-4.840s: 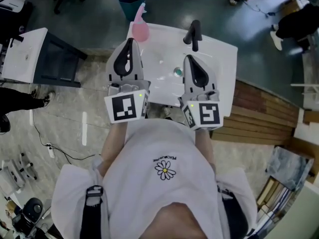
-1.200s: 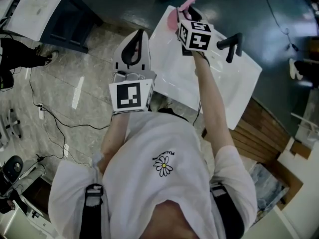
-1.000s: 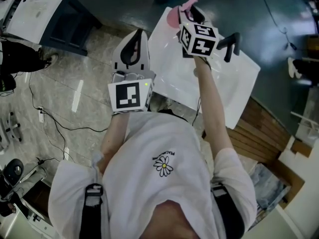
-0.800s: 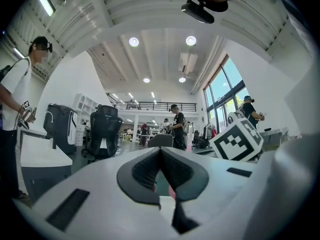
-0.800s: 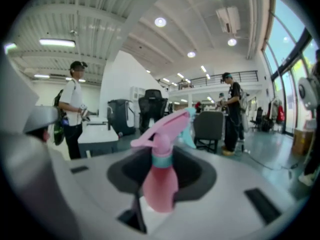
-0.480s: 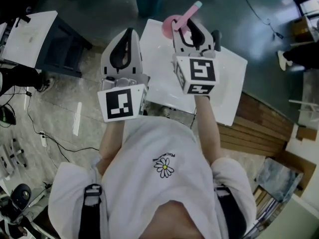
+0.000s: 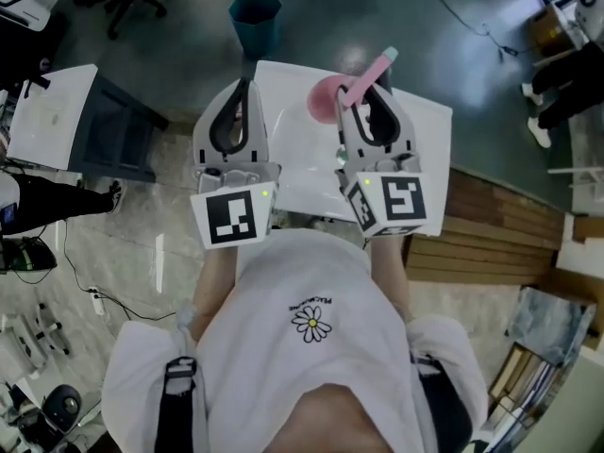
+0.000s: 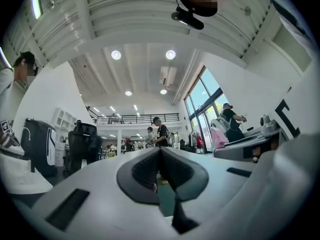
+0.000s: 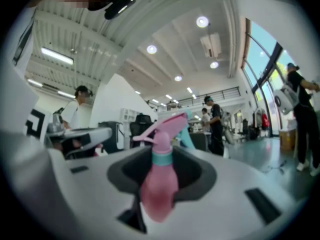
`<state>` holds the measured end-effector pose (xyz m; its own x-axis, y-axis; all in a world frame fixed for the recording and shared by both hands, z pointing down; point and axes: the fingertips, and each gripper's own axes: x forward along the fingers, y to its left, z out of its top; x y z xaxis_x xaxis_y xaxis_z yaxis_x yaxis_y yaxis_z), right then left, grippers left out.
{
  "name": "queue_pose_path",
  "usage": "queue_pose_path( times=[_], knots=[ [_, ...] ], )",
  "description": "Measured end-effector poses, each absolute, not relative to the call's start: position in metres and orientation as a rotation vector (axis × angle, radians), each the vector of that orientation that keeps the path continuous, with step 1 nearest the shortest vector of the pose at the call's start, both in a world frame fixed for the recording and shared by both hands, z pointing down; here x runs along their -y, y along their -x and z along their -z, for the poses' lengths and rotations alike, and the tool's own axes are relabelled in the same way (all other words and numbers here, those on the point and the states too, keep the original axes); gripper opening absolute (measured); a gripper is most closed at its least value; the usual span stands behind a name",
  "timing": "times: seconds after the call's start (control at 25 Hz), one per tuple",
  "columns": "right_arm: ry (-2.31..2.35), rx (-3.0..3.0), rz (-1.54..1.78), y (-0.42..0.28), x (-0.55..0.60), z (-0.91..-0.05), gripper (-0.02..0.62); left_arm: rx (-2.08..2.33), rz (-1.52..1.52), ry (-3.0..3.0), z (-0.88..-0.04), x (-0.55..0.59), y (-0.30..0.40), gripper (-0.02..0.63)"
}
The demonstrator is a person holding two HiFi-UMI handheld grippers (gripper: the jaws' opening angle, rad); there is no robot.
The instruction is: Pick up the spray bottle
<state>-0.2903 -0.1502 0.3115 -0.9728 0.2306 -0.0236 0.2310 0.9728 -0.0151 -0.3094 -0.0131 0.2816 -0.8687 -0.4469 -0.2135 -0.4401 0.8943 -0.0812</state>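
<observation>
Currently right tool grips pink spray bottle; left tool closed, empty.

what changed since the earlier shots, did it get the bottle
The right claw reached out to the far corner of the sink, closed on the pink spray bottle and has drawn back toward the person with it. The left claw stayed shut and empty.

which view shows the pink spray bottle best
The right gripper view: the spray bottle stands upright, close, clamped in the right gripper. The head view shows only its pink body and nozzle from above, partly behind the gripper. The left gripper view shows just a small pink shape at far right.
</observation>
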Motion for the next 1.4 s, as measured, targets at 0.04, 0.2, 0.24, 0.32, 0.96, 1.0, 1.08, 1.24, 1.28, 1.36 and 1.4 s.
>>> queue_pose_path(
  times=[0.04, 0.2, 0.24, 0.32, 0.96, 1.0, 1.08, 1.24, 1.28, 1.36, 1.4],
  knots=[
    [-0.339, -3.101, 0.058, 0.286, 0.156, -0.312, 0.149, -2.829, 0.055, 0.682, -0.282, 0.016, 0.309, 0.020],
    [-0.278, -3.104, 0.158, 0.273, 0.174, -0.315, 0.149, -2.840, 0.049, 0.712, -0.290, 0.025, 0.309, 0.020],
    [-0.260, -3.106, 0.152, 0.270, 0.177, -0.316, 0.149, -2.848, 0.041, 0.716, -0.292, 0.026, 0.309, 0.020],
    [-0.225, -3.108, 0.107, 0.266, 0.181, -0.318, 0.149, -2.854, 0.045, 0.725, -0.296, 0.029, 0.309, 0.020],
    [-0.228, -3.125, 0.041, 0.264, 0.178, -0.326, 0.149, -2.865, 0.084, 0.719, -0.304, 0.032, 0.314, 0.020],
    [-0.230, -3.126, 0.042, 0.264, 0.178, -0.326, 0.149, -2.865, 0.084, 0.719, -0.303, 0.032, 0.313, 0.020],
    [-0.234, -3.128, 0.044, 0.264, 0.178, -0.325, 0.149, -2.866, 0.083, 0.718, -0.302, 0.033, 0.314, 0.020],
    [-0.236, -3.133, 0.051, 0.266, 0.175, -0.326, 0.148, -2.867, 0.084, 0.718, -0.303, 0.031, 0.315, 0.020],
    [-0.237, -3.134, 0.051, 0.267, 0.175, -0.327, 0.149, -2.868, 0.086, 0.718, -0.304, 0.031, 0.315, 0.020],
    [-0.237, -3.137, 0.050, 0.267, 0.174, -0.328, 0.147, -2.868, 0.095, 0.719, -0.305, 0.030, 0.316, 0.020],
    [-0.237, -3.139, 0.051, 0.268, 0.174, -0.328, 0.147, -2.868, 0.099, 0.719, -0.305, 0.030, 0.316, 0.020]
  ],
)
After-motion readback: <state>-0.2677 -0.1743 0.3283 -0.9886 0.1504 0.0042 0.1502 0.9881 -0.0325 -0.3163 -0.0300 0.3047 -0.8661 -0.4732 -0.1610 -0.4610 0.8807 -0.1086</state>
